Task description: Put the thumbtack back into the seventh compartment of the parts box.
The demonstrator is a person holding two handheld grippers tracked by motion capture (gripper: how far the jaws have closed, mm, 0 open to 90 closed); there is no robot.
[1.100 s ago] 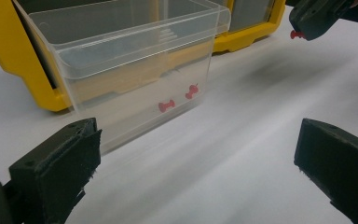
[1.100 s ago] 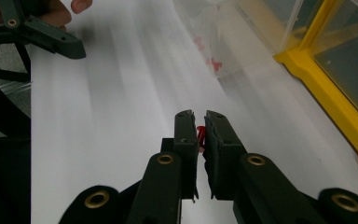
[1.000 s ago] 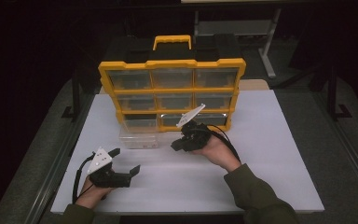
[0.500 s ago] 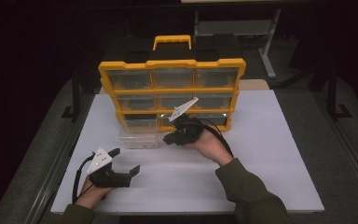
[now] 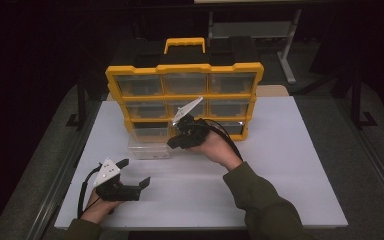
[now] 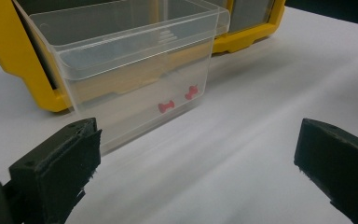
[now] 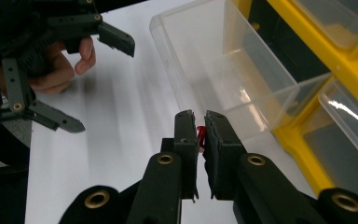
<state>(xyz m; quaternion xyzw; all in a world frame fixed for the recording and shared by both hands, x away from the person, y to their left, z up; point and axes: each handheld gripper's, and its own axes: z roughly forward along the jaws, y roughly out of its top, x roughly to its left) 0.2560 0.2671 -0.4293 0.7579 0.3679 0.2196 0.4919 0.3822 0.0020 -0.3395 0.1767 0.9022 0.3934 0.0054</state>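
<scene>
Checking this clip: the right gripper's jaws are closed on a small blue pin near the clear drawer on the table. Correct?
Not quite: the pin is red, not blue. The right gripper view shows it pinched in the right gripper, beside the clear drawer.

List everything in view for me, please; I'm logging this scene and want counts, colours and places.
Organiser case: one, yellow frame with clear drawers and a handle on top, upright at the back of the table.
Clear bin: one, transparent, on the table in front of the case's lower left corner.
Red pins: two inside the clear bin; a third small red piece sits between the right gripper's fingers.
Table: one, white top.
Left gripper: one, black, fingers apart, held low near the table's front left.
Right gripper: one, black, fingers closed on the red piece, beside the bin.
Sleeves: olive green, at the bottom edge.
</scene>
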